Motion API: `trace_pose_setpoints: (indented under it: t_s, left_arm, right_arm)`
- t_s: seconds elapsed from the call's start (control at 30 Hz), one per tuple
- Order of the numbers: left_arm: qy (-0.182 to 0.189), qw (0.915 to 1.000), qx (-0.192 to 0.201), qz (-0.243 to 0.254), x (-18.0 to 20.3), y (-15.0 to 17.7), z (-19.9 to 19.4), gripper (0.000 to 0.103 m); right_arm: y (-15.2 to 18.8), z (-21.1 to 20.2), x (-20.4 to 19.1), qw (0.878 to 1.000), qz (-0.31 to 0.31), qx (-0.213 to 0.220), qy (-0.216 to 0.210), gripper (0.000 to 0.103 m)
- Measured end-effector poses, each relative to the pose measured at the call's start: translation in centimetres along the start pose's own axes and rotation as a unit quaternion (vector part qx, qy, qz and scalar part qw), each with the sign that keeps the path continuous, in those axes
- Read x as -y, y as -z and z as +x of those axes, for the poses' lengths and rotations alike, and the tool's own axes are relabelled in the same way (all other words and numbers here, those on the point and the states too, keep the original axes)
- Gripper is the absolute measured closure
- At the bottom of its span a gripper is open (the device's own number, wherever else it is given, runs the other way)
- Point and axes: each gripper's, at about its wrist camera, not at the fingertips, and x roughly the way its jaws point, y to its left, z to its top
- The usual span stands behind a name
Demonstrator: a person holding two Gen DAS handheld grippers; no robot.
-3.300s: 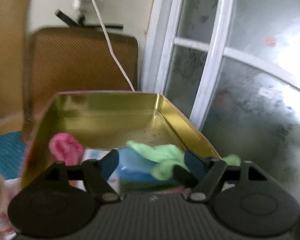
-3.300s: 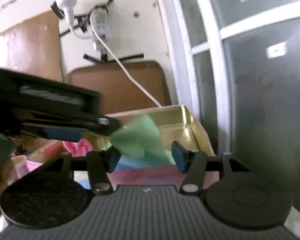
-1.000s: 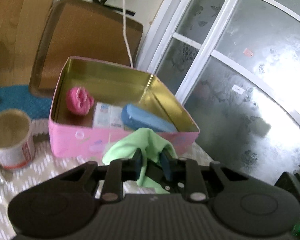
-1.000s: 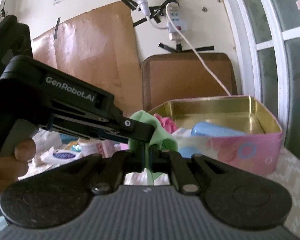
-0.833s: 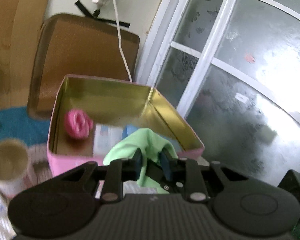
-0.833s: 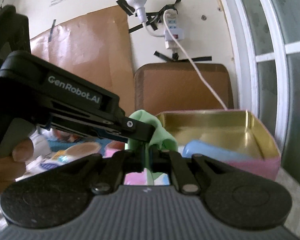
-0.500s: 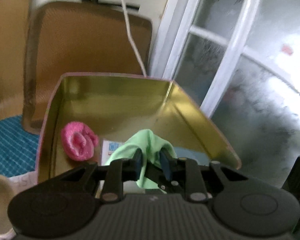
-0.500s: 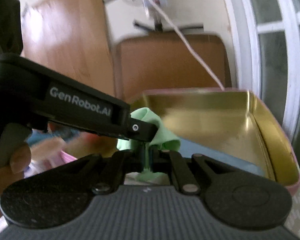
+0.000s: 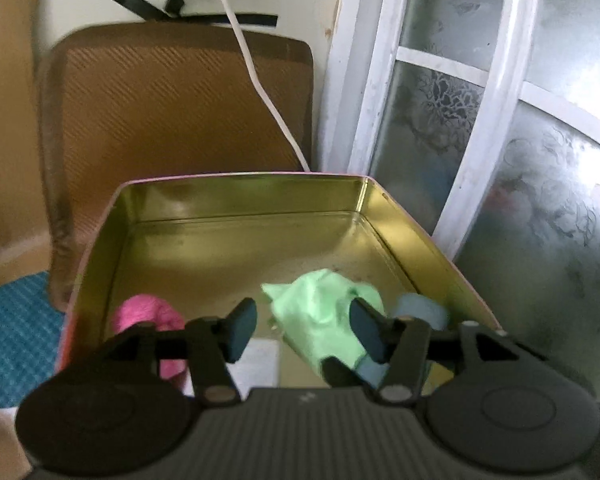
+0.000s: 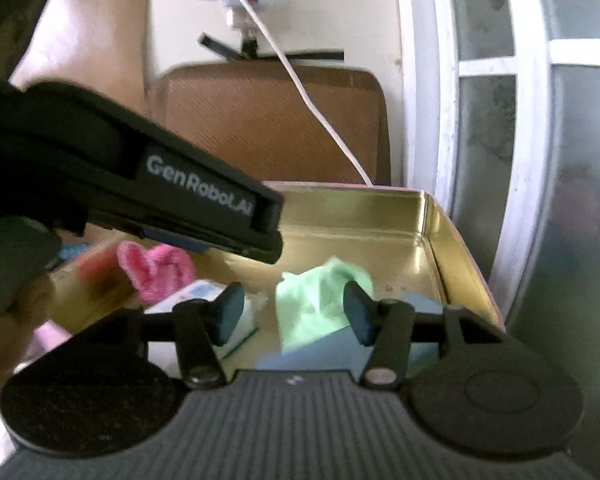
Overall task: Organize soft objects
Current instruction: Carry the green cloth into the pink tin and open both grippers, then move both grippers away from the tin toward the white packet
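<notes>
Both grippers are over the tin now, and both stand released, jaws spread wide with nothing between the pads. The left gripper looks down into the gold interior; the green cloth lies crumpled in the tin, on the right half, partly over a blue case near the right wall. One edge of the cloth passes behind the left gripper's right finger; whether they touch, I cannot tell. A pink cloth sits bunched at the left wall, well apart from the green one, with a white packet between them at the near edge.

From the right wrist, the right gripper is just as wide open above the same tin. The green cloth lies free on the blue case. The left gripper's black body crosses the left of the view over the pink cloth, and the white packet shows beside the right gripper's left finger. A brown tray leans on the wall behind, a white cable hanging in front of it.
</notes>
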Motion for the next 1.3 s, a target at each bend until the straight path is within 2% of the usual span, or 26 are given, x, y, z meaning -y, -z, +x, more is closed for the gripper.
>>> trace_pose_setpoints:
  t_s: [0.2, 0.37, 0.5, 0.73, 0.93, 1.17, 1.3]
  left_arm:
    - [-0.005, 0.9994, 0.023, -0.026, -1.5, 2.4, -5.2, 0.047]
    - [-0.037, 0.9981, 0.048, -0.014, -2.2, 6.4, -10.7, 0.043]
    - [-0.076, 0.996, 0.046, -0.001, -2.7, 10.1, -14.0, 0.043]
    - [-0.127, 0.9915, 0.02, -0.02, -5.7, 15.7, -17.4, 0.043]
    - [-0.147, 0.9885, 0.021, -0.03, -8.5, 18.7, -19.7, 0.043]
    - [-0.164, 0.9852, 0.018, -0.048, -11.6, 21.2, -20.9, 0.041]
    - [-0.175, 0.9828, 0.018, -0.058, -13.6, 22.1, -21.3, 0.041]
  right_arm:
    - [1.5, -6.5, -1.9, 0.998, 0.018, 0.066, -0.017, 0.045]
    - [3.2, -9.9, -4.2, 0.996, 0.03, 0.081, -0.015, 0.045]
    - [5.0, -10.8, -5.9, 0.997, 0.056, 0.054, -0.027, 0.045]
    - [7.5, -12.5, -8.9, 0.996, 0.075, 0.007, -0.048, 0.045]
    - [8.3, -13.3, -11.5, 0.994, 0.091, -0.019, -0.066, 0.045]
    - [9.2, -13.0, -15.0, 0.992, 0.075, -0.055, -0.085, 0.045]
    - [9.3, -12.8, -16.9, 0.993, 0.054, -0.061, -0.088, 0.045]
